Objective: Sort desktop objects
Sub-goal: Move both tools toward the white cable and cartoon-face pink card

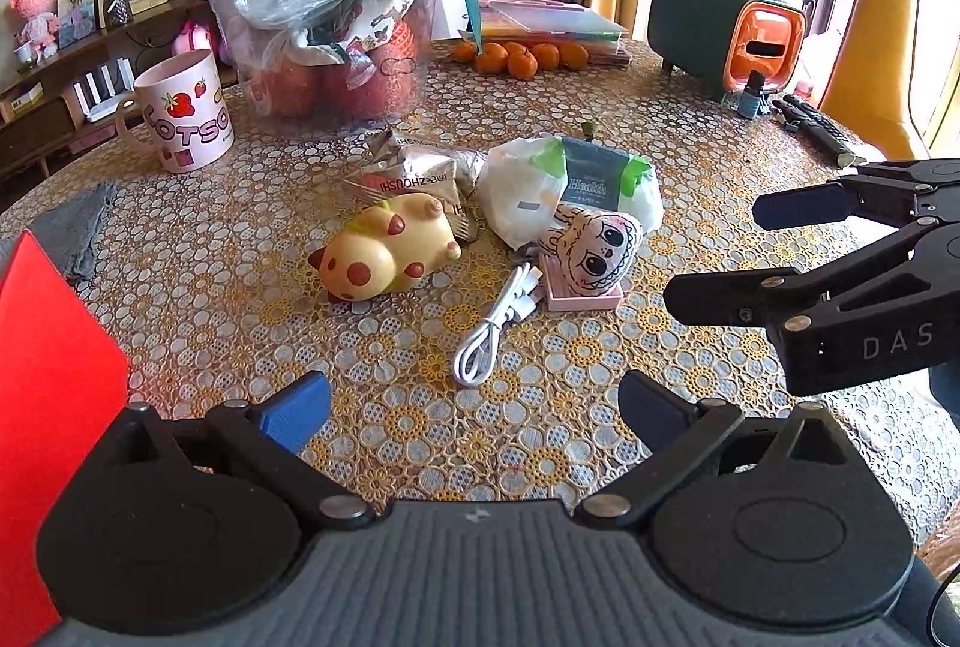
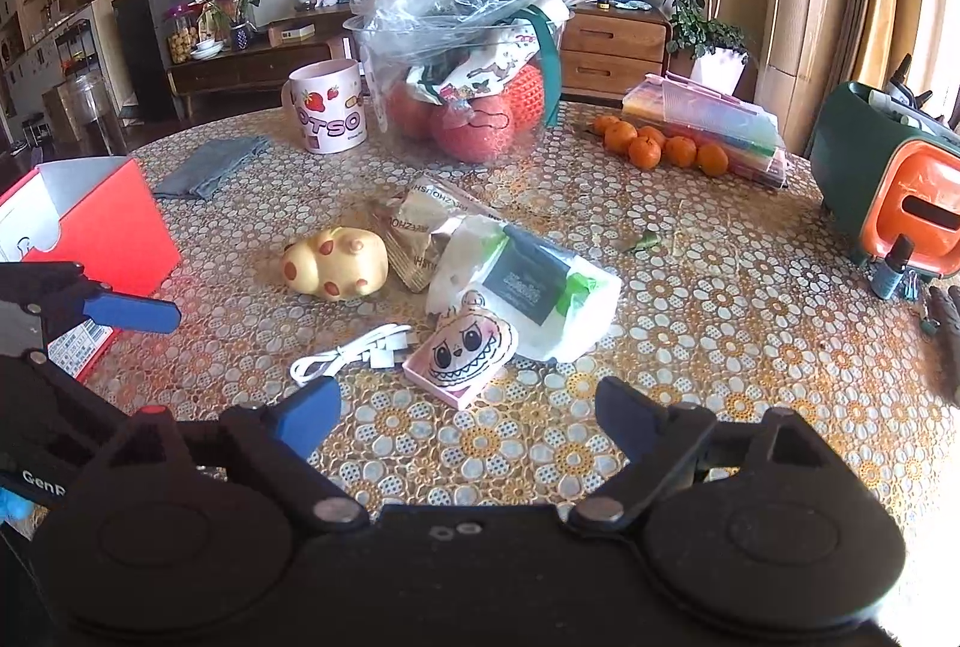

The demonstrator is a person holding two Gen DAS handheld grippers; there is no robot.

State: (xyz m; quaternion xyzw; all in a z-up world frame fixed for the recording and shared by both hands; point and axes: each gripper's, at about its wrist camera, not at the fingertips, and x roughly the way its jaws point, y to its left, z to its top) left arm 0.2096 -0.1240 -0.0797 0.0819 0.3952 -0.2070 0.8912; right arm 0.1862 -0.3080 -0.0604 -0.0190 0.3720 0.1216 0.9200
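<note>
Both grippers are hovering above the flower-patterned tablecloth (image 1: 600, 107), jaws spread wide and gripping nothing. The left gripper (image 1: 474, 407) is filling the bottom of its own view; the right gripper (image 2: 468, 416) is doing likewise in its own, and is also showing at the right edge of the left wrist view. The clutter is sitting mid-frame: a yellow spotted pig toy (image 1: 384, 251) lying on its side, touching crumpled silver snack packets (image 1: 414, 173) behind it; a white tissue pack (image 1: 570, 191) just right of those; a cartoon-face charm (image 1: 591, 251) resting on a pink box (image 1: 585, 296), leaning against the tissue pack; a coiled white cable (image 1: 489, 329) just left of the pink box. A red box (image 2: 102, 221) is standing open at the left edge of the frame. A pink mug (image 1: 183, 110) is sitting upper left, beside a clear bin (image 1: 336, 47) of bags and orange-red knitted balls. Oranges (image 1: 522, 56) are clustering upper centre; a green and orange organizer (image 1: 726, 32) is occupying upper right.
</note>
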